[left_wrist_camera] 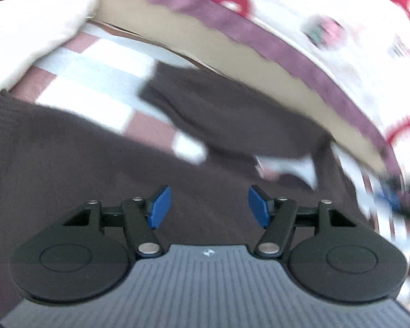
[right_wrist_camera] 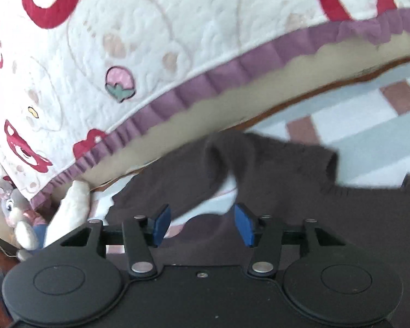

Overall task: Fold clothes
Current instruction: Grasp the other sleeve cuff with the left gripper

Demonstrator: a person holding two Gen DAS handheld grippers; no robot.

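A dark brown garment [left_wrist_camera: 82,158] lies spread on a pink, white and pale blue checked sheet [left_wrist_camera: 95,76]. One of its sleeves [left_wrist_camera: 227,109] reaches out toward the quilt's edge. My left gripper [left_wrist_camera: 208,196] hovers just over the brown cloth, open, with nothing between its blue pads [left_wrist_camera: 160,207]. In the right wrist view the same garment [right_wrist_camera: 355,218] fills the lower right, and a rumpled sleeve [right_wrist_camera: 273,158] lies ahead of the fingers. My right gripper [right_wrist_camera: 201,213] is open above the sleeve's fold, its pads [right_wrist_camera: 243,224] clear of the cloth.
A white quilt [right_wrist_camera: 150,41] with red bear prints and a purple ruffled hem overhangs the sheet [right_wrist_camera: 369,125] just beyond the garment. A grey plush rabbit [right_wrist_camera: 16,210] and a white plush piece [right_wrist_camera: 71,205] sit at the left. A white cloth [left_wrist_camera: 27,27] lies at the upper left.
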